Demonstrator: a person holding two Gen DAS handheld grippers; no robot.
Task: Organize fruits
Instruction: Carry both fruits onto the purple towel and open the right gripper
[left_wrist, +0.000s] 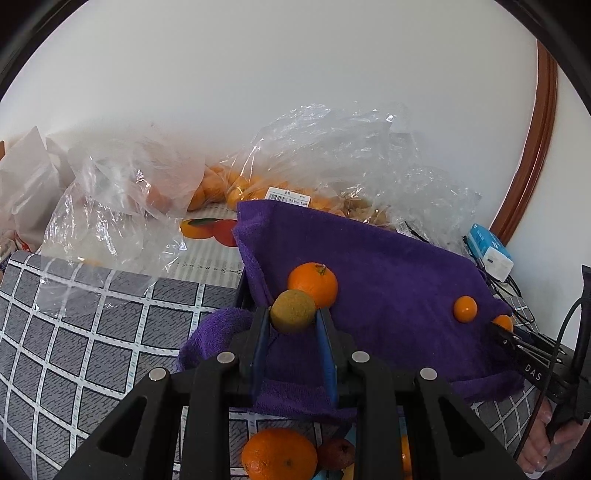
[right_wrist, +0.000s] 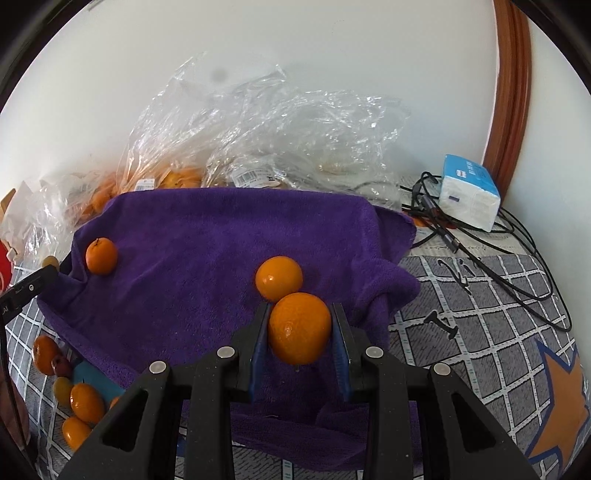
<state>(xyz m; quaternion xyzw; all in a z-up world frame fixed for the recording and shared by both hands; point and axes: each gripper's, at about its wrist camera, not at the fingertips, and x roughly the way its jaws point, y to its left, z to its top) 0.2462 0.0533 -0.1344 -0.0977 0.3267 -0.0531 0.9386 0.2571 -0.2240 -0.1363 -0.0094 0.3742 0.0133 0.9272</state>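
left wrist view
surface: grey tablecloth with white grid (left_wrist: 92, 332), fruit print strip toward the wall
room: plain white wall (left_wrist: 258, 74), brown wooden frame (left_wrist: 535, 147) at right
purple towel (left_wrist: 388, 266): draped over a raised thing, spread mid-table
left gripper (left_wrist: 293, 325): jaws nearly closed, clamped on a brownish-green round fruit (left_wrist: 293, 311), held just over the towel
mandarin (left_wrist: 313, 284): on towel, touching the held fruit from behind
small orange (left_wrist: 465, 309): on towel, toward the right
plastic bags (left_wrist: 332, 155): crumpled clear, against the wall, oranges inside
loose fruit (left_wrist: 279, 454): orange on cloth below the towel edge, reddish fruit beside it
tissue pack (left_wrist: 489, 251): blue-white, by the frame

right wrist view
right gripper (right_wrist: 300, 332): jaws drawn in, gripping a big orange (right_wrist: 299, 328), over the towel's near half
second orange (right_wrist: 279, 277): on towel, just behind the held one
mandarin, left (right_wrist: 101, 255): on towel, near left edge
towel (right_wrist: 203, 240): same purple one, fills centre
cloth (right_wrist: 480, 314): grey grid, orange star print at right
cables (right_wrist: 498, 251): black, trail from the tissue pack (right_wrist: 469, 192)
fruit pile (right_wrist: 81, 402): oranges on cloth, lower left
bags (right_wrist: 258, 129): clear, along the wall
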